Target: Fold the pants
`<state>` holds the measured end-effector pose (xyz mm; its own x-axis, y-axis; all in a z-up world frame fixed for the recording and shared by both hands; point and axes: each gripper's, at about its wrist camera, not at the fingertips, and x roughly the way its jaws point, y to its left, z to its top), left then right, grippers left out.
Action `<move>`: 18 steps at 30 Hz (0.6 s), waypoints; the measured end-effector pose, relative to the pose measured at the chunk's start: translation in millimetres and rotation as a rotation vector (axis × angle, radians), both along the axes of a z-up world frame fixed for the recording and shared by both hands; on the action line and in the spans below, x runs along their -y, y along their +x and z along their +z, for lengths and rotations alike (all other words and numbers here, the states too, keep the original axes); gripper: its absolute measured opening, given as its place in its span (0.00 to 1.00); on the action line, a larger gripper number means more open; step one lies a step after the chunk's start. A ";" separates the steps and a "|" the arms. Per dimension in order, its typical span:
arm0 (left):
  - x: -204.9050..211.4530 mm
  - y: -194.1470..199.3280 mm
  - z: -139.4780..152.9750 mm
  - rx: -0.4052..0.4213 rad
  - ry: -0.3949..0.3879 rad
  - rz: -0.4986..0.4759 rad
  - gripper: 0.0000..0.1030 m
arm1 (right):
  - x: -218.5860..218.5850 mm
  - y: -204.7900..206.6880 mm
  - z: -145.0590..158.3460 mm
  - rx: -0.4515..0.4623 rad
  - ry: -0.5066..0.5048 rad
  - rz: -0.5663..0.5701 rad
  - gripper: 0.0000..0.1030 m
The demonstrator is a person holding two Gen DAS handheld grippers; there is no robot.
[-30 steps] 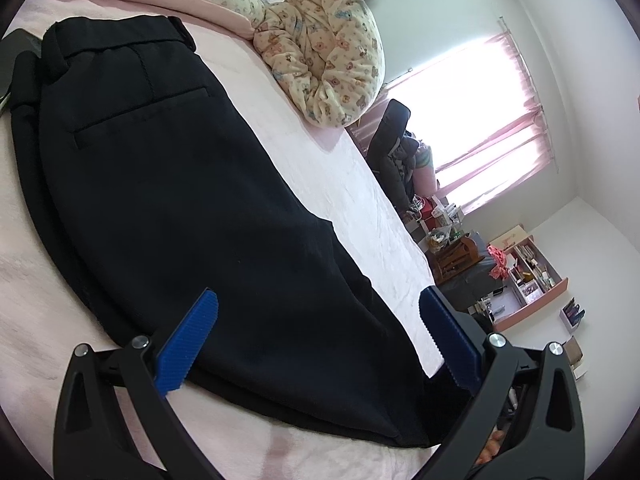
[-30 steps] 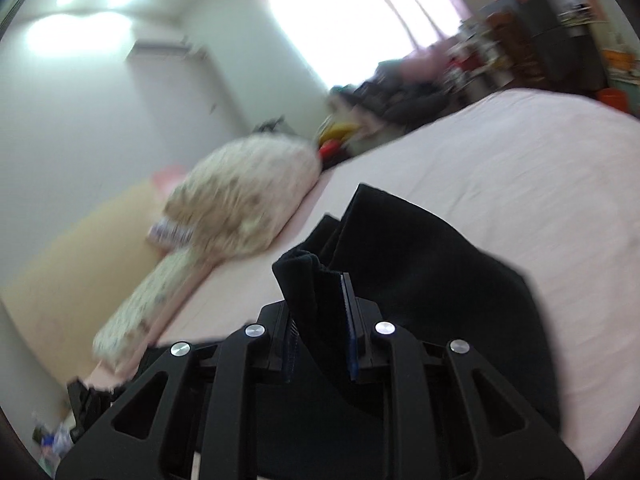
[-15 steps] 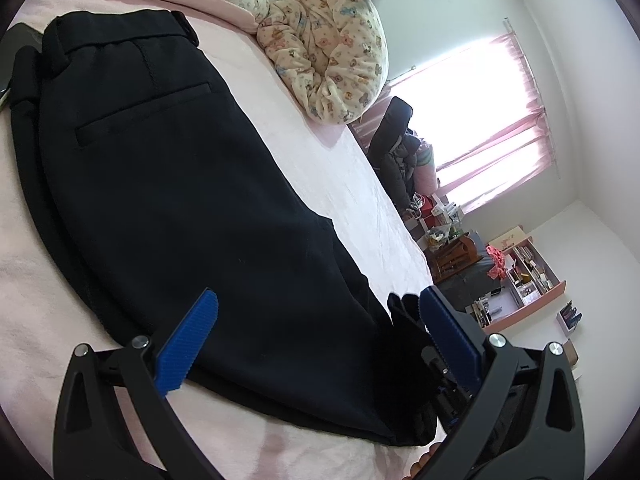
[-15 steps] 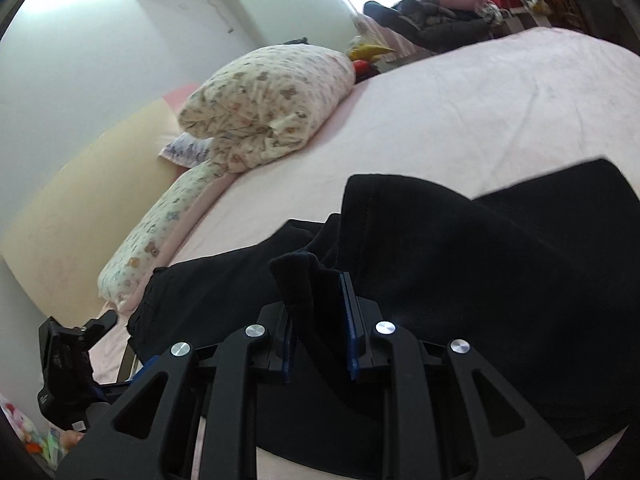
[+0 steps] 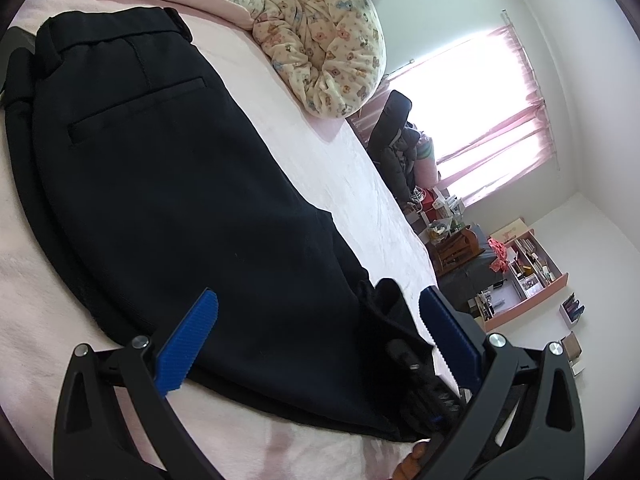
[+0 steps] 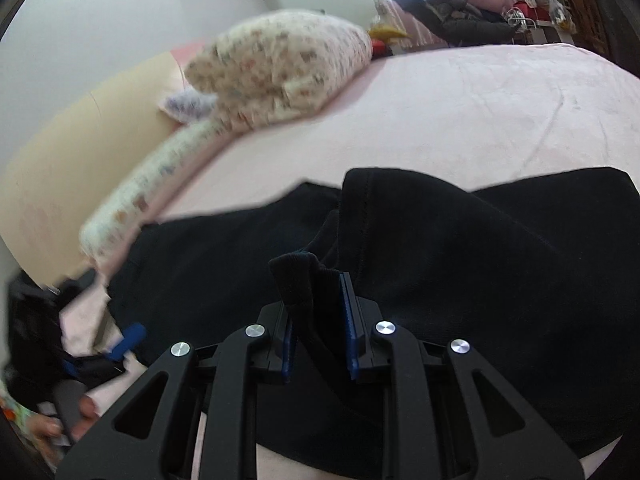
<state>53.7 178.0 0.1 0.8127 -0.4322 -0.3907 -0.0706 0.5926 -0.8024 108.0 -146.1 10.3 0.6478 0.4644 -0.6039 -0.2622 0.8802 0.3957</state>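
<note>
Black pants point(image 5: 180, 184) lie flat on the pink bed point(image 5: 352, 176), waistband at the far end, back pocket up. My left gripper point(image 5: 316, 332) is open with its blue pads low over the near part of the pants. My right gripper point(image 6: 318, 320) is shut on a bunched edge of the pants point(image 6: 460, 280) and holds it raised. The right gripper with the fabric also shows in the left wrist view point(image 5: 416, 376), just inside the left gripper's right finger. The left gripper shows blurred in the right wrist view point(image 6: 124, 340) at the lower left.
Patterned pillows and a rolled blanket point(image 5: 328, 44) lie at the head of the bed. A dark chair with clothes point(image 5: 396, 136), a cluttered table and pink shelves point(image 5: 520, 272) stand beside the bed by the bright window.
My right gripper has carried the pant fabric over the laid-out pants, toward the left gripper and the waistband. The left gripper has stayed open and almost still.
</note>
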 end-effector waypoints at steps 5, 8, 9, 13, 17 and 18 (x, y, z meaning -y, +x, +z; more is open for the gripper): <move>-0.9 1.1 -1.2 -0.004 -0.006 0.001 0.98 | -14.9 -0.5 -14.7 -0.064 -0.106 0.060 0.53; -0.2 1.7 -2.1 -0.008 -0.011 -0.004 0.98 | -20.2 -11.1 -9.3 -0.075 -0.087 0.140 0.69; -0.5 1.4 -3.0 -0.008 -0.013 -0.005 0.98 | -21.7 -17.2 -5.9 -0.074 -0.079 0.177 0.69; -1.1 0.3 -3.5 -0.006 -0.021 -0.001 0.98 | -6.1 -45.9 20.5 0.108 -0.048 0.170 0.57; -1.0 0.9 -3.8 -0.008 -0.019 -0.005 0.98 | -4.5 -44.3 26.8 0.193 -0.264 0.091 0.39; -1.5 0.5 -4.0 -0.008 -0.018 -0.006 0.98 | -6.4 -41.8 24.0 0.185 -0.296 0.099 0.36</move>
<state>54.2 179.6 -3.9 0.8068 -0.4445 -0.3893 -0.0733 0.5784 -0.8124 66.2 -139.7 34.3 0.7193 0.3530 -0.5983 -0.3951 0.9163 0.0657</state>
